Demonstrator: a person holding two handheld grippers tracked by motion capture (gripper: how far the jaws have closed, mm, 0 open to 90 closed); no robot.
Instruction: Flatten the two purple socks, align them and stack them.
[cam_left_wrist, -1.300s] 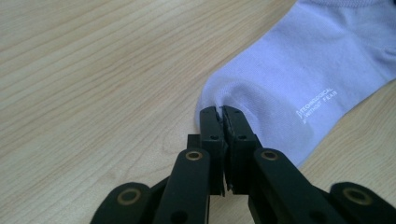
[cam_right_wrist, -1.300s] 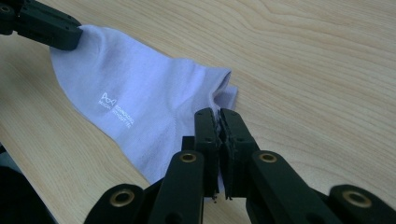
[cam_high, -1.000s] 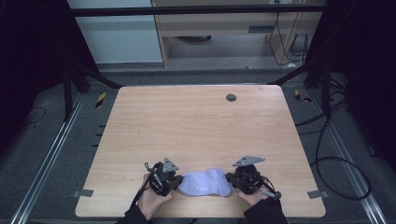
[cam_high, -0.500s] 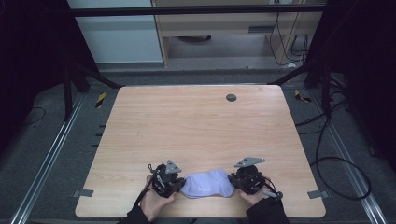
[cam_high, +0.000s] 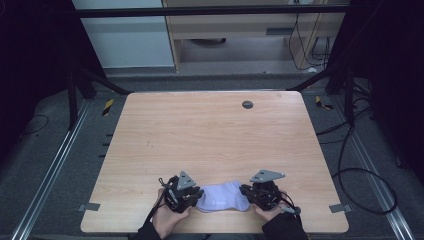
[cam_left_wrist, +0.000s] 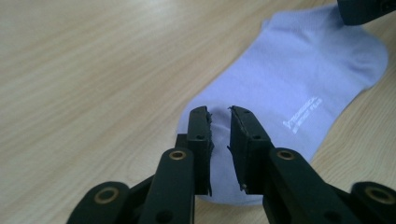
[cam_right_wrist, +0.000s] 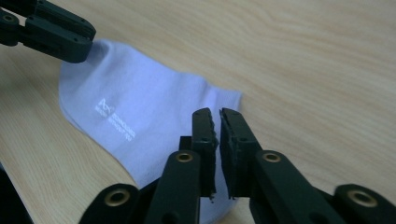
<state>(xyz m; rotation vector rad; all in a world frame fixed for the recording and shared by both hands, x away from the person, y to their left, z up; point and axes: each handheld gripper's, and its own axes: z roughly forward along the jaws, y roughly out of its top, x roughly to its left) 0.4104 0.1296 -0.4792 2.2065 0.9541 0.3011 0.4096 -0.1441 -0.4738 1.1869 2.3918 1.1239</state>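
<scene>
The wooden table (cam_high: 210, 145) carries a pale lilac sock (cam_high: 222, 197) lying flat near its front edge, stretched between the 2 grippers. The left gripper (cam_left_wrist: 219, 122) sits over one end of the sock — its jaws stand a narrow gap apart, with no cloth seen pinched between them. The right gripper (cam_right_wrist: 216, 122) sits over the opposite end, jaws nearly closed with a thin slit between — whether they pinch the cloth, I cannot tell.
</scene>
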